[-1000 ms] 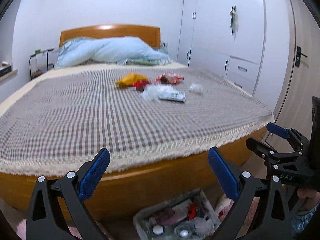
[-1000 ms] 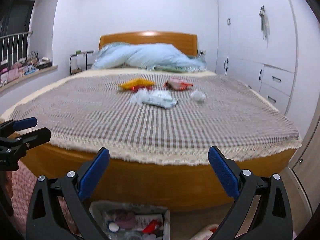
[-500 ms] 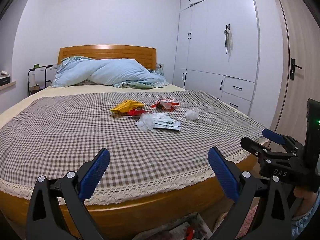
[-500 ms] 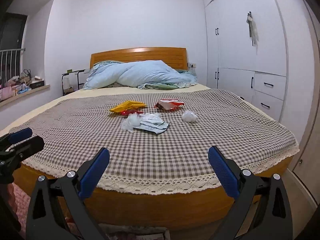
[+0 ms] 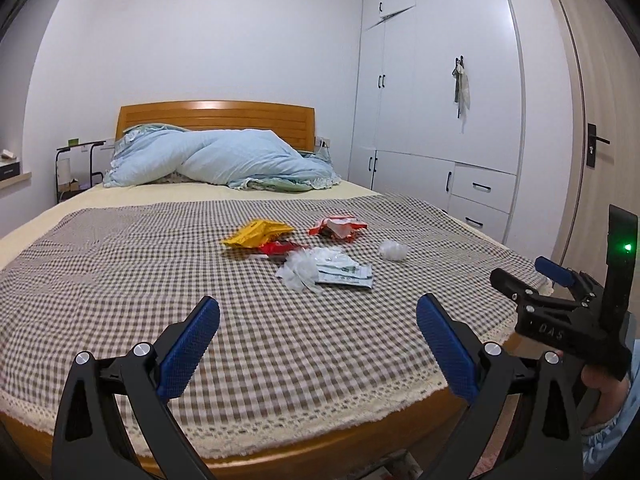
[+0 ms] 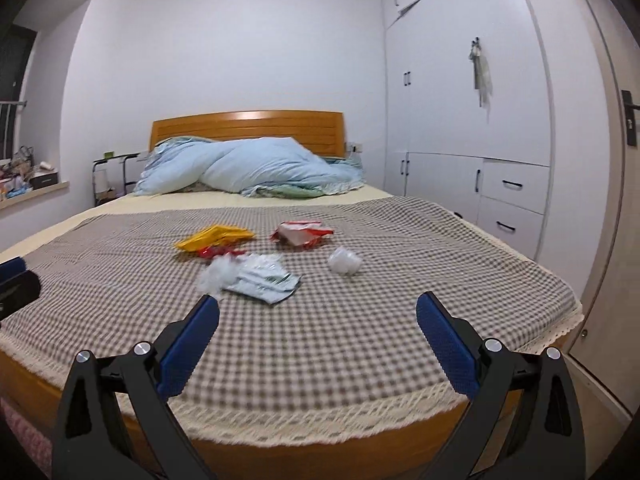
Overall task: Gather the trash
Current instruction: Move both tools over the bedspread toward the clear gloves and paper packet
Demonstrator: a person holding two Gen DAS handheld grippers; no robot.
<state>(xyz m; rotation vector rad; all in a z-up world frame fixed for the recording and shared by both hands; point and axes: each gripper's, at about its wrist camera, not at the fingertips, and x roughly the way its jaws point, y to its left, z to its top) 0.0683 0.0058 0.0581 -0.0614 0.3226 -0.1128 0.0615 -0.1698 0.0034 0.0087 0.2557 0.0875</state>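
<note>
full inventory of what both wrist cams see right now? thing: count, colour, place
bed: 1, orange wood frame and headboard, fills the middle
checked blanket: 1, brown-white, over the bed
duvet: 1, light blue, bunched at the headboard
yellow wrapper: 1, yellow, mid-bed
small red wrapper: 1, red, touching the yellow one
red-white wrapper: 1, right of the yellow one
clear plastic wad: 1, whitish, nearest pile
white-green pouch: 1, against the wad
crumpled tissue: 1, white, apart at right
wardrobe: 1, white, right wall
side rack: 1, black, left of the headboard
left gripper: open, empty
right gripper: open, empty
</note>
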